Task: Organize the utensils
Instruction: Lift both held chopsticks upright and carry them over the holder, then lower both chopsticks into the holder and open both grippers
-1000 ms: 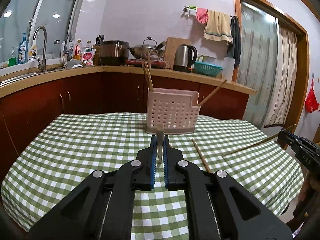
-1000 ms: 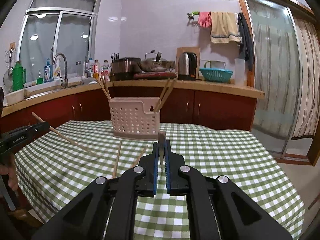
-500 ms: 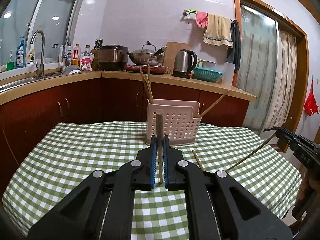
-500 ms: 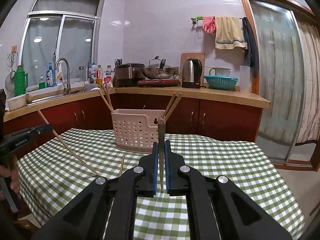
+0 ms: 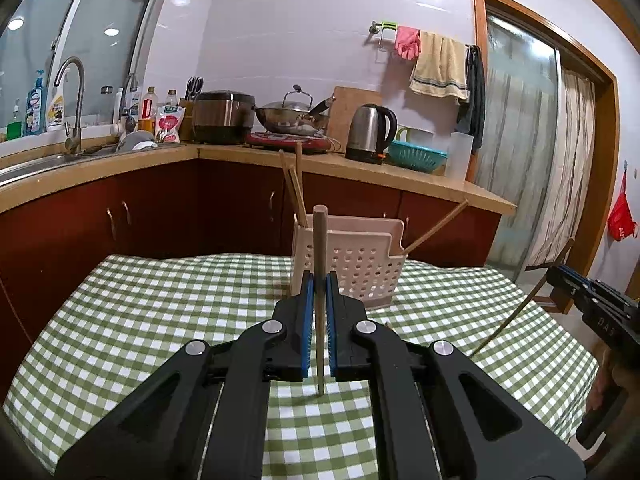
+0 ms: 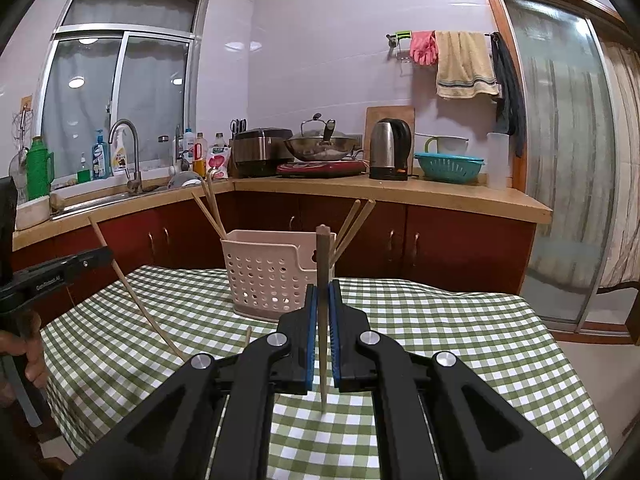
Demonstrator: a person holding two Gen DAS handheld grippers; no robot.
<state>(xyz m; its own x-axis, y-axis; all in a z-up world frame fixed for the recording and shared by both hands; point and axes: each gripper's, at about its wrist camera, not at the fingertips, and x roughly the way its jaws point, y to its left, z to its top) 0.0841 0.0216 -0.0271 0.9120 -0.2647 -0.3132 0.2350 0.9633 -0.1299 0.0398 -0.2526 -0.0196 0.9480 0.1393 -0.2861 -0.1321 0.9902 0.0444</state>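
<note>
A pale pink perforated utensil basket (image 5: 352,264) stands on the green checked table (image 5: 160,312) with several wooden chopsticks leaning in it; it also shows in the right wrist view (image 6: 272,272). My left gripper (image 5: 319,280) is shut on a wooden chopstick (image 5: 320,248) held upright, short of the basket. My right gripper (image 6: 324,290) is shut on another wooden chopstick (image 6: 323,256), also upright, in front of the basket. Each gripper shows in the other's view, the right one (image 5: 592,308) and the left one (image 6: 52,276), both lifted above the table.
A loose chopstick (image 6: 248,336) lies on the cloth in front of the basket. Behind the table runs a kitchen counter (image 6: 400,192) with a kettle (image 6: 390,148), a wok, a rice cooker and a sink. A glass door is on the right.
Both grippers have risen and tilted up, lifting their chopsticks from lying low over the cloth to standing steeply. The basket has not moved.
</note>
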